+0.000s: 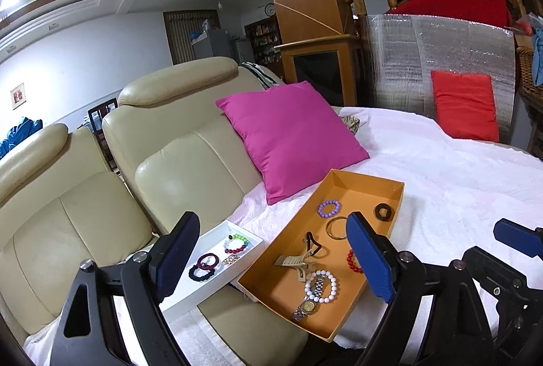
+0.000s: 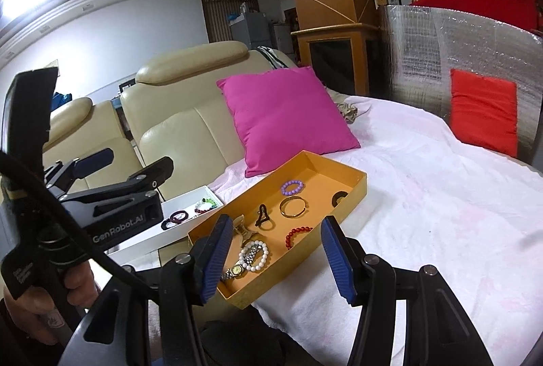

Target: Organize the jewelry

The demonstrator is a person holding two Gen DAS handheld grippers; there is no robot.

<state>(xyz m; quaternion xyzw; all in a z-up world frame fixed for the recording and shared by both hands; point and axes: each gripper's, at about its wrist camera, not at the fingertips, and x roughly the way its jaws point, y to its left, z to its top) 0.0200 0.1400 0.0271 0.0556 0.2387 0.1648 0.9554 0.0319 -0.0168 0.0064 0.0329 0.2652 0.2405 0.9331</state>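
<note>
An orange box (image 1: 370,183) lies on a white cloth. It holds a purple bead bracelet (image 1: 328,208), a gold bangle (image 1: 337,228), a red bead bracelet (image 1: 353,262), a white bead bracelet (image 1: 320,286), a watch (image 1: 307,305), a beige hair claw (image 1: 295,262) and a dark ring (image 1: 383,212). Left of it, a white tray (image 1: 217,286) carries a multicoloured bracelet (image 1: 236,244) and a dark bead bracelet (image 1: 202,274). My left gripper (image 1: 275,259) hangs open and empty before both containers. My right gripper (image 2: 278,259) is open and empty above the box's (image 2: 353,186) near end.
A pink cushion (image 1: 292,135) leans on the cream leather sofa (image 1: 190,169) behind the box. A red cushion (image 1: 465,108) rests against a silver foil panel (image 1: 441,47) at the far right. White cloth (image 2: 424,196) spreads right of the box. A hand (image 2: 78,284) holds the left gripper's handle.
</note>
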